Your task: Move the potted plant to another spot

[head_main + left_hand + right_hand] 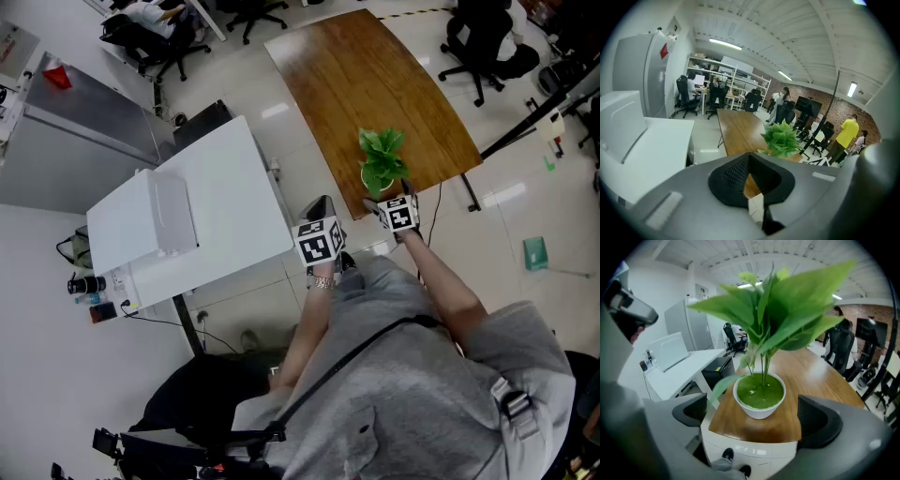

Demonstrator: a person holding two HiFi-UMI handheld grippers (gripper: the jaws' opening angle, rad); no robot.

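The potted plant [381, 161] is a white bowl-shaped pot [759, 399] with broad green leaves. It stands upright at the near end of the wooden table [375, 84]. My right gripper [395, 201] is open just in front of it. In the right gripper view its wide-apart jaws [755, 417] frame the pot, and neither pad touches it. My left gripper [320, 208] hangs over the floor gap between the two tables, left of the plant. Its jaws [750, 177] are shut with nothing between them, and the plant [780, 138] shows beyond them to the right.
A white table [234, 178] carrying a white box [150, 220] stands close on the left. Office chairs [483, 42] ring the wooden table's far end, and a black stand [534, 117] leans at the right. People and shelves [726, 82] are far back.
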